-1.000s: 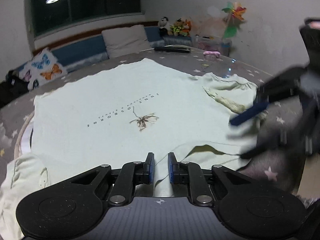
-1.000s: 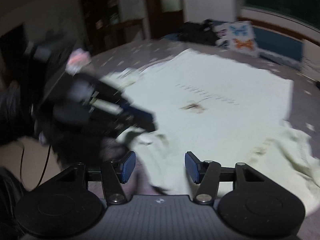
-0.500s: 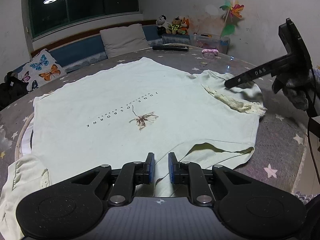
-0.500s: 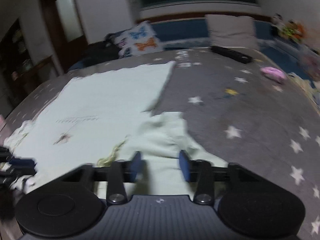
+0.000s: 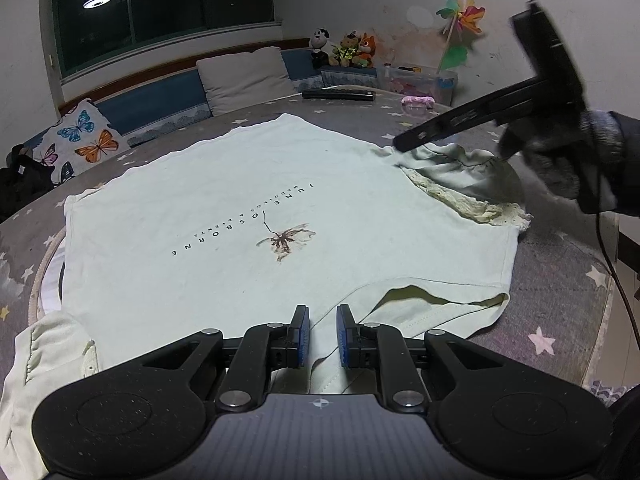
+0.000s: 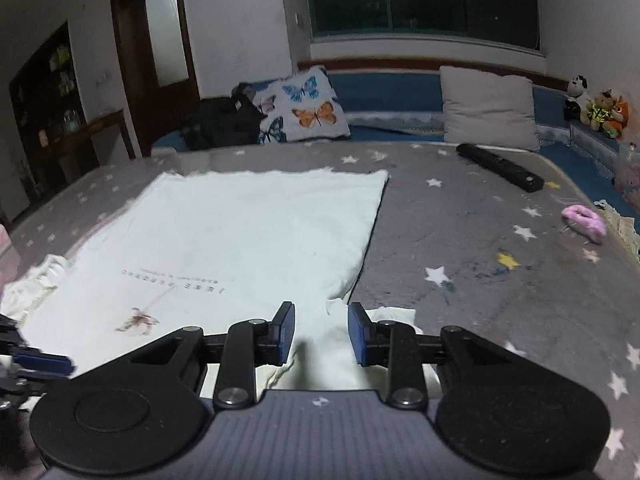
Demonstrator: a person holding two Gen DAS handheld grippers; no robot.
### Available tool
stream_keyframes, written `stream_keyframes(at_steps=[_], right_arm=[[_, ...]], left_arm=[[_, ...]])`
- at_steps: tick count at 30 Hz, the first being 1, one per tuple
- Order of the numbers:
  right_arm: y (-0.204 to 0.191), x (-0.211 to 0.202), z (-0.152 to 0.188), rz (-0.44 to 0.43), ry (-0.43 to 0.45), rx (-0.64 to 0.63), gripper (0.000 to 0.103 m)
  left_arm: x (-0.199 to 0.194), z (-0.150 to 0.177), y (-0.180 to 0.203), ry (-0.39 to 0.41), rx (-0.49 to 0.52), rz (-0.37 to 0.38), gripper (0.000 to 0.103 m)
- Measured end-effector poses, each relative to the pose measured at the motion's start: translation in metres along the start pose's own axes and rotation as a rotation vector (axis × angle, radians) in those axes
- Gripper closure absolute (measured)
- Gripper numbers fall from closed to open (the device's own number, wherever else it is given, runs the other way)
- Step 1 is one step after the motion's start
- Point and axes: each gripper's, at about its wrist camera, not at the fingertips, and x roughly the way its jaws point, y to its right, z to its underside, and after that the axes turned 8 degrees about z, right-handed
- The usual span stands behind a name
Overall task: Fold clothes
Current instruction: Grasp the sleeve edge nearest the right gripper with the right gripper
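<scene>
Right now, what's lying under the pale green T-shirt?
The T-shirt lies spread flat on a grey star-print cover, which shows all around its edges. Whatever sits beneath the shirt's middle is covered by the fabric.

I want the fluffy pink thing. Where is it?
The pink thing lies on the star-patterned cover, far right in the right wrist view, past the shirt and nearer than the black remote.
</scene>
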Motion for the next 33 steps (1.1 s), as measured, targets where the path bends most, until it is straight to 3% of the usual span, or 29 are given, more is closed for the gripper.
stream_keyframes(at_steps=[3, 7, 12, 20, 23, 24, 26, 28, 33], right_arm=[[0.009, 0.012, 0.003, 0.056, -0.037, 0.026, 0.076], [0.03, -0.007, 0.007, 0.077, -0.018, 0.089, 0.075], [0.054, -0.038, 0.02, 0.122, -0.006, 0.131, 0.061], [0.076, -0.052, 0.054, 0.131, -0.051, 0.245, 0.058], [0.074, -0.051, 0.06, 0.13, -0.044, 0.276, 0.059], [0.073, -0.053, 0.061, 0.135, -0.039, 0.282, 0.061], [0.072, -0.053, 0.063, 0.131, -0.036, 0.3, 0.078], [0.073, -0.054, 0.064, 0.122, -0.034, 0.317, 0.088], [0.075, -0.064, 0.064, 0.097, -0.005, 0.359, 0.094]], left_arm=[[-0.001, 0.0, -0.001, 0.001, -0.003, 0.003, 0.086], [-0.001, 0.0, -0.002, 0.002, -0.008, 0.007, 0.086], [-0.004, -0.004, -0.002, 0.01, -0.022, 0.009, 0.085], [-0.004, -0.031, 0.018, 0.068, -0.001, 0.027, 0.061], [0.009, -0.043, 0.03, 0.066, 0.006, 0.044, 0.058], [0.015, -0.048, 0.034, 0.065, 0.006, 0.05, 0.056], [0.025, -0.054, 0.04, 0.061, 0.006, 0.058, 0.054], [0.037, -0.062, 0.047, 0.054, 0.007, 0.066, 0.054], [0.061, -0.078, 0.061, 0.038, 0.013, 0.081, 0.054]])
